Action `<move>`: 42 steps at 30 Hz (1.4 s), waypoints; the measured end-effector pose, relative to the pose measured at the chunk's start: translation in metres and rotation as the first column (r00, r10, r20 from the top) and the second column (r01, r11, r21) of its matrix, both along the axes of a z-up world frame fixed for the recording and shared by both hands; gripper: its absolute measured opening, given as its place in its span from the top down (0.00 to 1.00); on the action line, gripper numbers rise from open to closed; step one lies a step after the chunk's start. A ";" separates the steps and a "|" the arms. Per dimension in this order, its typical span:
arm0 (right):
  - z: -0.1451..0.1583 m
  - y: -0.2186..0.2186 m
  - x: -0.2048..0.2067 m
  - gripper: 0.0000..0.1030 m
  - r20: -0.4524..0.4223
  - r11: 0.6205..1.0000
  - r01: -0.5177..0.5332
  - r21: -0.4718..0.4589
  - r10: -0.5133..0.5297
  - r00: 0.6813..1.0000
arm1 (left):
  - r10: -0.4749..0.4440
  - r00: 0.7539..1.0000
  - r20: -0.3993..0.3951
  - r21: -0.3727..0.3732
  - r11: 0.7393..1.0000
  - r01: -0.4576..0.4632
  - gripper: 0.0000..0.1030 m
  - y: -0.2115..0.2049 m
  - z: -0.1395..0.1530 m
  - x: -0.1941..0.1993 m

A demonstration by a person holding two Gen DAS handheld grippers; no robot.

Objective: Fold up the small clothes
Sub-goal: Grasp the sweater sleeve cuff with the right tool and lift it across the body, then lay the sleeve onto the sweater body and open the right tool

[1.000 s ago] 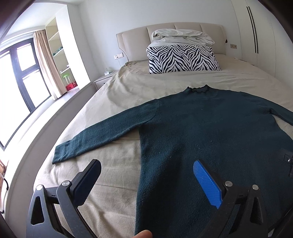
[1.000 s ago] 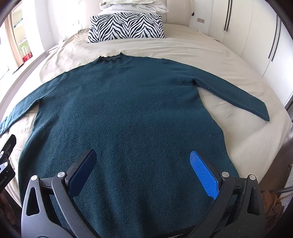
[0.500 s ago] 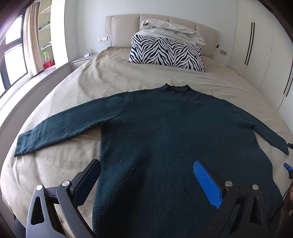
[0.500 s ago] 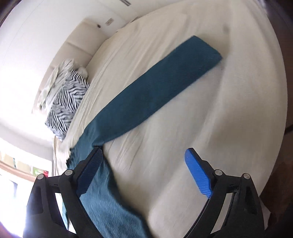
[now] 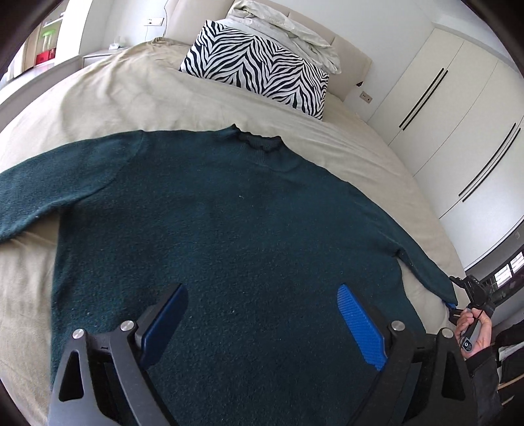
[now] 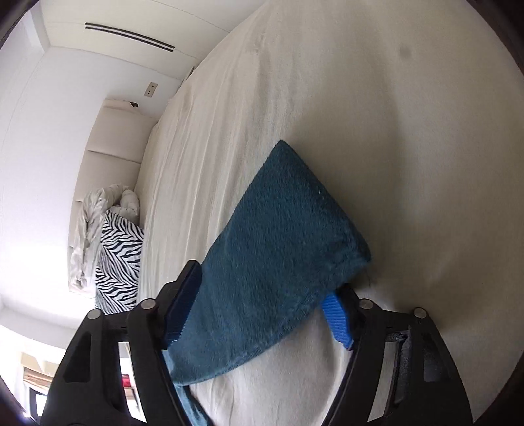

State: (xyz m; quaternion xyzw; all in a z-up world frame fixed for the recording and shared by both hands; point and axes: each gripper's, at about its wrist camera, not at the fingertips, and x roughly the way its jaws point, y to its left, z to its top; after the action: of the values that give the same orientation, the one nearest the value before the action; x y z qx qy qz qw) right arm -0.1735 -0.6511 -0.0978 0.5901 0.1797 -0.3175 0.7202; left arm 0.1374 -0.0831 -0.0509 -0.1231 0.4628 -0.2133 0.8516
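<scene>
A dark teal sweater (image 5: 229, 229) lies flat, front up, on the beige bed, collar toward the headboard and both sleeves spread out. My left gripper (image 5: 262, 324) is open and empty, hovering over the sweater's lower body. My right gripper (image 6: 258, 311) is at the end of the sweater's right sleeve (image 6: 278, 249); the cuff lies between its open fingers, with a gap still showing at the right pad. The left wrist view shows the right gripper (image 5: 458, 304) at that sleeve's tip near the bed's right edge.
A zebra-print pillow (image 5: 258, 75) with a crumpled white blanket (image 5: 288, 29) sits at the headboard. White wardrobe doors (image 5: 458, 131) line the right wall. A nightstand (image 5: 98, 59) stands at far left. The beige bedsheet (image 6: 393, 114) surrounds the sleeve.
My right gripper swung from over the sweater's body to the right sleeve end, and its fingers narrowed around the cuff. My left gripper shifted right, over the sweater's middle.
</scene>
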 end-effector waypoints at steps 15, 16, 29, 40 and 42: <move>0.109 0.092 0.217 0.92 -0.241 0.794 -0.487 -0.363 0.425 0.872 | 0.009 0.998 -0.059 -0.141 0.990 -0.017 0.19 0.022 -0.022 0.035; 0.116 0.121 0.245 0.92 -0.261 0.742 -0.547 -0.389 0.481 0.837 | 0.013 0.998 -0.060 -0.151 0.988 -0.022 0.19 0.025 -0.022 0.035; 0.003 0.374 0.357 0.68 -0.287 0.422 -0.877 -0.229 0.832 0.475 | 0.020 0.993 -0.119 -0.250 0.967 -0.050 0.10 0.039 -0.034 0.048; -0.011 0.345 0.239 0.45 0.021 0.628 -0.765 -0.140 0.775 0.632 | -0.078 0.975 -0.209 -0.208 0.978 0.034 0.15 -0.034 -0.051 0.077; -0.019 0.334 0.230 0.45 0.076 0.659 -0.745 -0.105 0.752 0.654 | -0.079 0.973 -0.215 -0.184 0.982 0.039 0.36 -0.040 -0.048 0.082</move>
State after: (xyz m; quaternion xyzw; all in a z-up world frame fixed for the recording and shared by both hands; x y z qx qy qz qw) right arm 0.0562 -0.3170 -0.1169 0.4573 0.3555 0.0356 0.8144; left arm 0.2193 -0.1227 -0.0993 -0.2083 0.5371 -0.2641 0.7736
